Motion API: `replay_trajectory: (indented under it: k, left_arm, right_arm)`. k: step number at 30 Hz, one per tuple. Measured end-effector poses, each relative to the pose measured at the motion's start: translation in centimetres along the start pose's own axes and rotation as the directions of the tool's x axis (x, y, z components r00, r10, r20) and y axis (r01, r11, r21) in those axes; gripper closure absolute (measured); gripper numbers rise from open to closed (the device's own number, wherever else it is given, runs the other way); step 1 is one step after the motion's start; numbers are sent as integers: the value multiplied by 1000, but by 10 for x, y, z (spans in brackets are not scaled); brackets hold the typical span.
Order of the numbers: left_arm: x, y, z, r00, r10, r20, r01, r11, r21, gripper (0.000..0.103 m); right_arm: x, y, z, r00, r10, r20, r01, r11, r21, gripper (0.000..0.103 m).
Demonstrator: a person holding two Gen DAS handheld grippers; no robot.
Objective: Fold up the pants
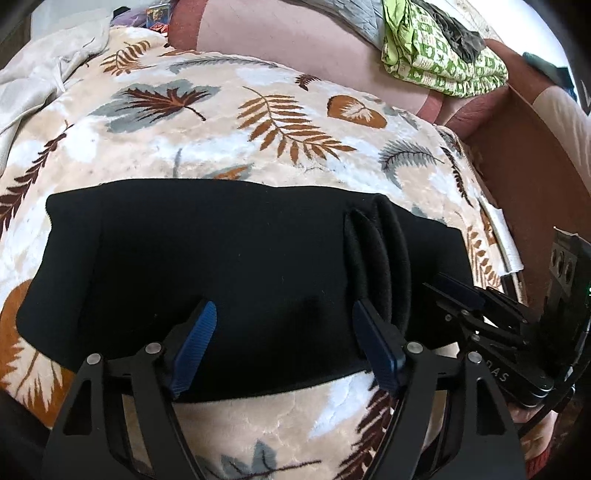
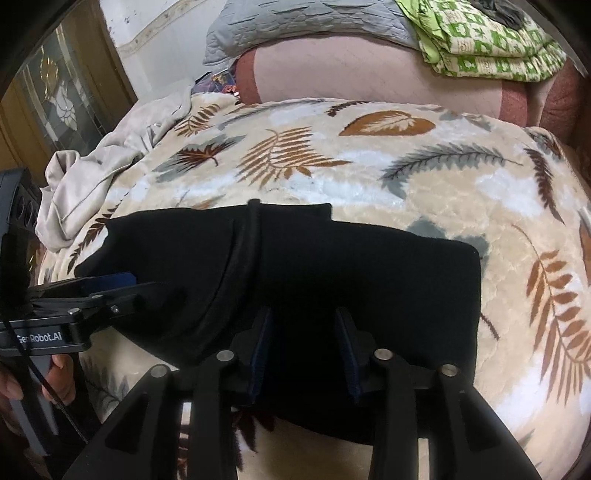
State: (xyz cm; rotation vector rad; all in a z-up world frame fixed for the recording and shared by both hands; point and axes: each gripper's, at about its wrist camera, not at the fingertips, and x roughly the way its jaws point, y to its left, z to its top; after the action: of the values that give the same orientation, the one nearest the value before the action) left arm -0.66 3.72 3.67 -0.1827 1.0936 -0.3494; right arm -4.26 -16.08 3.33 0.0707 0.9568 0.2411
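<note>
Black pants (image 1: 221, 258) lie folded into a wide rectangle on a leaf-patterned blanket (image 1: 229, 122); they also show in the right wrist view (image 2: 351, 258). Rolled folds of the waistband (image 1: 373, 251) stand up near the right end. My left gripper (image 1: 284, 317) is open, its blue pads over the near edge of the pants, nothing between them. My right gripper (image 2: 304, 325) is open over the pants' near right part. Each gripper shows in the other's view: the right one (image 1: 458, 291) at the pants' right end, the left one (image 2: 118, 280) at their left end.
A beige garment (image 2: 96, 177) lies crumpled at the blanket's far left. A pink cushion (image 2: 369, 74) backs the bed, with a green patterned cloth (image 2: 491, 40) and a grey quilt (image 2: 303, 22) on it. A wooden door (image 2: 55, 92) stands at the left.
</note>
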Motion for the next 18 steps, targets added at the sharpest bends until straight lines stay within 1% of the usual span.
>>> replay_trajectory:
  k: [3,5,13,18]
  left_arm:
    - [-10,7,-1,1000,-11,5,11,1000,-28,26]
    - [-18,13,-3,1000,-8,16,8,999,-45,21]
    - [-41,36,-6,999,-15,43,19,995,-100,21]
    - [-53,51,-12,998,-22,62,32,986,-165,21]
  right_arm:
    - [-4,5,4,1000,1,4,-1,1000,-14,65]
    - [-6,10,6,1000,1,9,0,1000,-29,64]
    - [-11,26,16,1000,9,23,-7,998,-66,64]
    - [-11,36,22,999,22,30,-19,996,-87,64]
